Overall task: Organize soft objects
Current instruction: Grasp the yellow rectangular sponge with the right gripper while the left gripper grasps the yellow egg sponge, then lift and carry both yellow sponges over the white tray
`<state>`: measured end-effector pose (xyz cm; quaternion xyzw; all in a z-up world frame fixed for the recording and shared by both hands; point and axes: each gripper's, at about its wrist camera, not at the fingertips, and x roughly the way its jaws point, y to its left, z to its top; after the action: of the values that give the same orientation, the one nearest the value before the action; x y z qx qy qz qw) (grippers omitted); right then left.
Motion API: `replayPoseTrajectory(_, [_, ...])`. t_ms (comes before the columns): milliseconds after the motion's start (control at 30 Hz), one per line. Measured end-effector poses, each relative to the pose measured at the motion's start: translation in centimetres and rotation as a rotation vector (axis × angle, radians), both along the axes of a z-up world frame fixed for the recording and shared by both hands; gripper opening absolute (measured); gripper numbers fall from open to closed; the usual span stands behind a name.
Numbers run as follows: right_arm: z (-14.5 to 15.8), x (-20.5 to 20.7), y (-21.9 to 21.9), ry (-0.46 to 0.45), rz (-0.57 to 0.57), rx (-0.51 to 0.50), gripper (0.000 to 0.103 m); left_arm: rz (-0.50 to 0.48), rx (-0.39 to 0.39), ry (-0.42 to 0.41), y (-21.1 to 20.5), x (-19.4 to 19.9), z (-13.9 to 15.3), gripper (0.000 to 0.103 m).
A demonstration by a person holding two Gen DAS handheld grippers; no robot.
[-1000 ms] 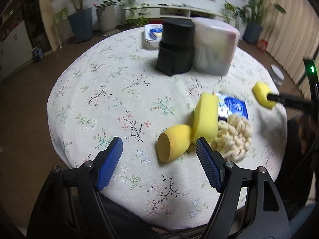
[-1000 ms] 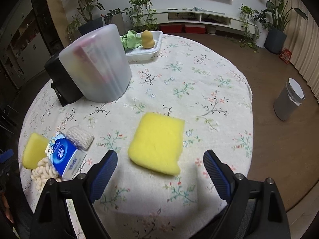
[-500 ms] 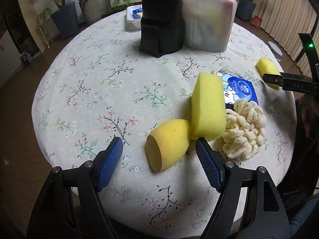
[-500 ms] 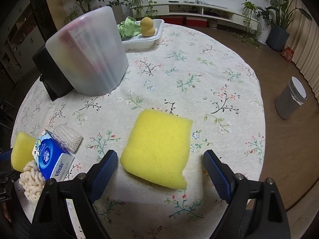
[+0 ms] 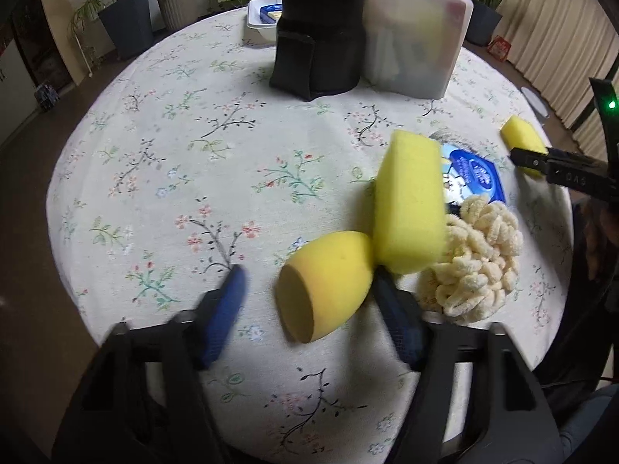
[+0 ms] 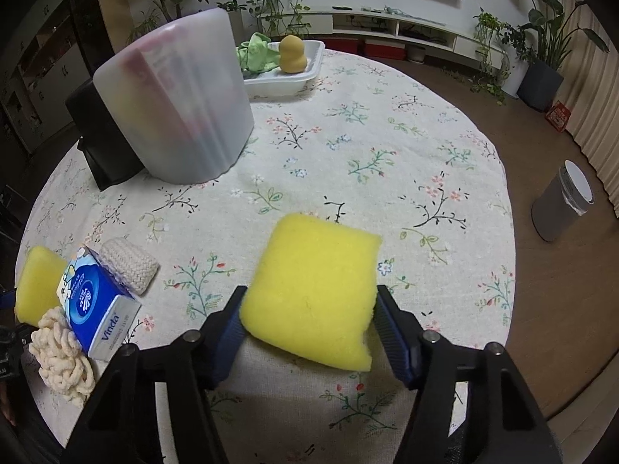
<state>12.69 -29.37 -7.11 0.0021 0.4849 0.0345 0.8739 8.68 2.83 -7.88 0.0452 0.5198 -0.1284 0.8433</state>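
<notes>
A yellow egg-shaped sponge (image 5: 336, 266) lies on its side on the floral tablecloth (image 5: 174, 154). My left gripper (image 5: 308, 272) straddles it with its jaws closing. The right pad touches the sponge and the left pad stands a little apart. Behind it a thick yellow sponge (image 5: 410, 205) stands on edge against a cream chenille scrubber (image 5: 476, 263) and a blue tissue pack (image 5: 476, 174). My right gripper (image 6: 311, 290) is closing on a flat yellow sponge (image 6: 313, 263), with a pad against each side.
A black container (image 5: 321, 38) and a translucent plastic box (image 6: 178, 104) stand at the back. A white tray (image 6: 286, 77) holds a green cloth and a yellow gourd-shaped sponge (image 6: 292, 54). A knit pad (image 6: 129, 266) lies by the tissue pack. A grey bin (image 6: 561, 205) stands on the floor.
Both grippers' jaws have narrowed. The left gripper came down closer around the egg-shaped sponge. The right gripper's pads have reached the sides of the flat sponge.
</notes>
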Motion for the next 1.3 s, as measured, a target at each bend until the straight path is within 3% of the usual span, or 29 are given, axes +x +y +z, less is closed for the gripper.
replayPoseTrajectory(67, [0.0,-0.1,0.1,-0.003,0.004,-0.008,0.064,-0.005,-0.006,-0.006,-0.1,-0.1,0.0,0.043])
replayPoseTrajectory(267, [0.2,-0.5,0.1,-0.010,0.009,-0.002,0.060,-0.002,-0.012,-0.019,-0.4,-0.6,0.2,0.038])
replayPoseTrajectory(1000, [1.9,-2.1,-0.1,-0.055,0.034,0.049,0.056,0.019,-0.150,-0.039,0.7,-2.9,1.6,0.037])
replayPoseTrajectory(1300, [5.5,-3.1,-1.5,-0.105,0.050,0.073,0.056,0.056,-0.210,-0.106,2.8,-2.9,5.2,0.037])
